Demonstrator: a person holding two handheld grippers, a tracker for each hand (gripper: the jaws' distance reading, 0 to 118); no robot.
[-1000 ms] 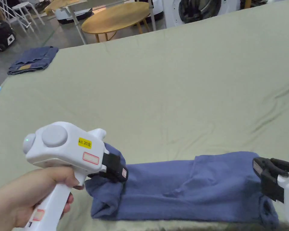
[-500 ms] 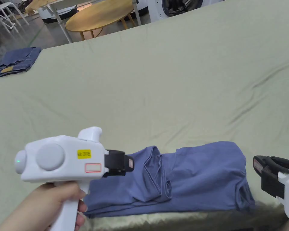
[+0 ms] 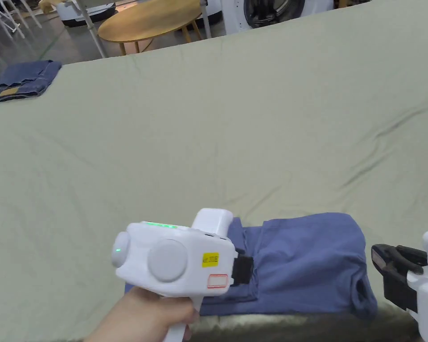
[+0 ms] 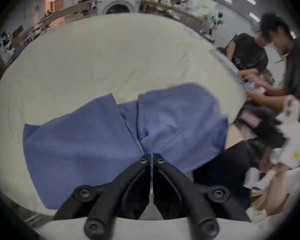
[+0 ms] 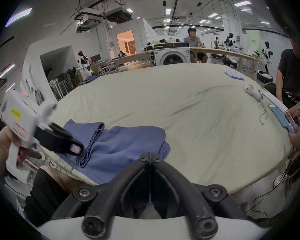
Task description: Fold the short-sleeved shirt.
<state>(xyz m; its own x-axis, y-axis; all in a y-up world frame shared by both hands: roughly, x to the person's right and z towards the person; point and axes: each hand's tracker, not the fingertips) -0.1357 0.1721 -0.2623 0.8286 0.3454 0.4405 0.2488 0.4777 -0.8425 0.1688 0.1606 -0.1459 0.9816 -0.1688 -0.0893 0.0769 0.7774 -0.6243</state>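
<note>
Looking down in the head view, the shirt [image 3: 306, 262] lies folded at the near edge of the green sheet [image 3: 253, 133], long axis left to right; the left gripper [image 3: 243, 270] sits over its left end, nearer than the right gripper [image 3: 387, 260] off its right end.

In the left gripper view, the jaws meet empty above the cloth.

In the right gripper view, its jaws are closed and empty; a washer [image 5: 173, 56] stands beyond.

shirt [image 3: 306, 262]: soft matt blue cloth | table cover [image 3: 235, 133]: matt pale-green cloth, creased | left gripper [image 3: 243, 270]: smooth white plastic shell, black matt jaws | round table [image 3: 155, 20]: smooth wood top
</note>
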